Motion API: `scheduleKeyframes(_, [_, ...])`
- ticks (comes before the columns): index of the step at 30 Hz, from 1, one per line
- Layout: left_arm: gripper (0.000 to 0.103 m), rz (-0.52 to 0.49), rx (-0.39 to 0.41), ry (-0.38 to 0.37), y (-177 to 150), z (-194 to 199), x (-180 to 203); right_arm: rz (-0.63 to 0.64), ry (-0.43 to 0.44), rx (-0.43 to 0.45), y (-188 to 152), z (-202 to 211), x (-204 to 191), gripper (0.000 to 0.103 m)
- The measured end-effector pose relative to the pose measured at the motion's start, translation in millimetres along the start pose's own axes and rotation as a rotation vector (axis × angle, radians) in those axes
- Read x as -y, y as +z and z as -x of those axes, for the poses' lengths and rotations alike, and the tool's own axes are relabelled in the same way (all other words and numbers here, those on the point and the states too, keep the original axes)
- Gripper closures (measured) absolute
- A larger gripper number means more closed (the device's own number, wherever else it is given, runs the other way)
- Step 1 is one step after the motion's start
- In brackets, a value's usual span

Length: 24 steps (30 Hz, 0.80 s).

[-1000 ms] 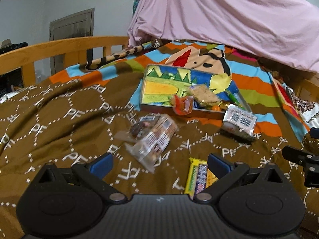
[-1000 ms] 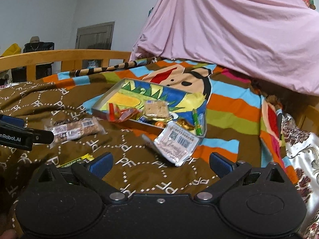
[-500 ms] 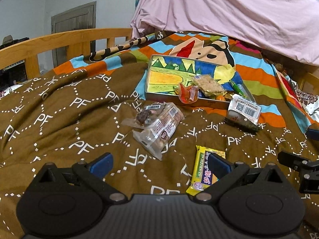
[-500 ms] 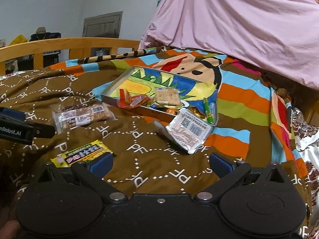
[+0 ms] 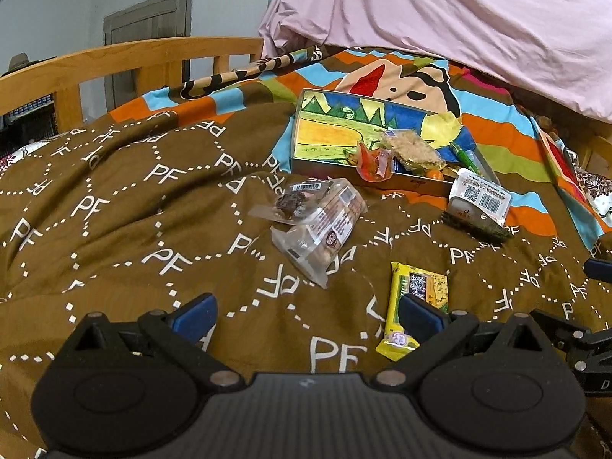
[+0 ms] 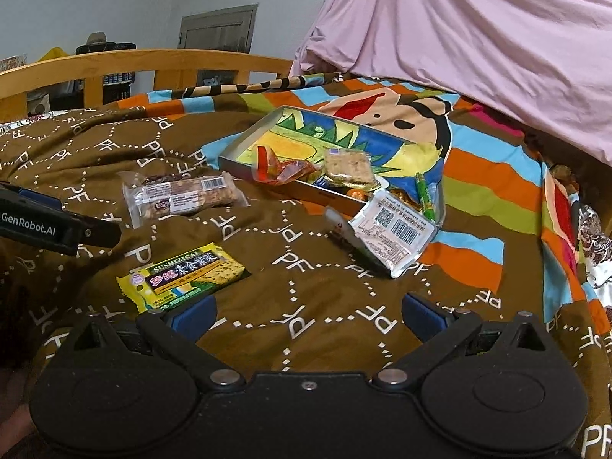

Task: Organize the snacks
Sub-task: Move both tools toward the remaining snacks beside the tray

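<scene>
On the bed, over a brown blanket (image 5: 114,206) printed with white "PF" letters: snacks scattered in front of a shallow tin tray (image 5: 306,162) with a painted landscape inside. In the tray, an orange-red wrapper (image 5: 373,162), a pale cracker pack (image 5: 415,149), a green stick (image 5: 464,157) and some small sweets, too small to identify. Just in front of the tray, toward its right corner, a white barcoded packet (image 6: 394,231), tilted, possibly leaning on the tray's edge. Left of that, a clear-wrapped nut bar (image 6: 183,197) flat on the blanket, with what looks like a second small dark-filled wrapper (image 5: 294,201) tucked against its far end. Nearer still, a yellow-green seaweed snack (image 6: 183,277) lying flat, well apart from the tray.

Left hand-held gripper (image 5: 306,313) low over the blanket, blue-padded fingers (image 5: 195,315) spread wide and pinching nothing, right finger overlapping the yellow-green pack in view. Right hand-held gripper (image 6: 306,313) likewise spread and empty, hovering short of the barcoded packet, its left finger (image 6: 195,313) just beside the seaweed snack's near edge.

Behind everything, a striped cartoon quilt (image 6: 478,176), a wooden bed rail (image 5: 126,61) and a pink sheet (image 6: 478,38) draped over a mound.
</scene>
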State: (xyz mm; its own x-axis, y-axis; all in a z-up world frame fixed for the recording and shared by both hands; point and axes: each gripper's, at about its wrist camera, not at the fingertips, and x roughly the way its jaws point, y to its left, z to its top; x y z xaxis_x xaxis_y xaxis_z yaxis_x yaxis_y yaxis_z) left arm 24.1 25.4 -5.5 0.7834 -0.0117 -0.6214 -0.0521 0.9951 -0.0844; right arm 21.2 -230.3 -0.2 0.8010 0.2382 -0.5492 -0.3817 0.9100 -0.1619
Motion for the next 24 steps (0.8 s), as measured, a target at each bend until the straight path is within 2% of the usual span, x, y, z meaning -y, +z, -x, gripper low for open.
scheduleKeyframes(12, [0.000, 0.037, -0.014, 0.016, -3, -1, -25, -0.036, 0.029, -0.041, 10, -15, -11, 0.001])
scheduleKeyframes(19, [0.000, 0.016, -0.001, 0.040, 1, 0, -34, -0.046, 0.050, -0.045, 22, -25, -22, 0.001])
scheduleKeyframes(24, [0.000, 0.020, -0.021, 0.043, 5, -6, -41, -0.038, 0.085, -0.049, 27, -34, -32, 0.001])
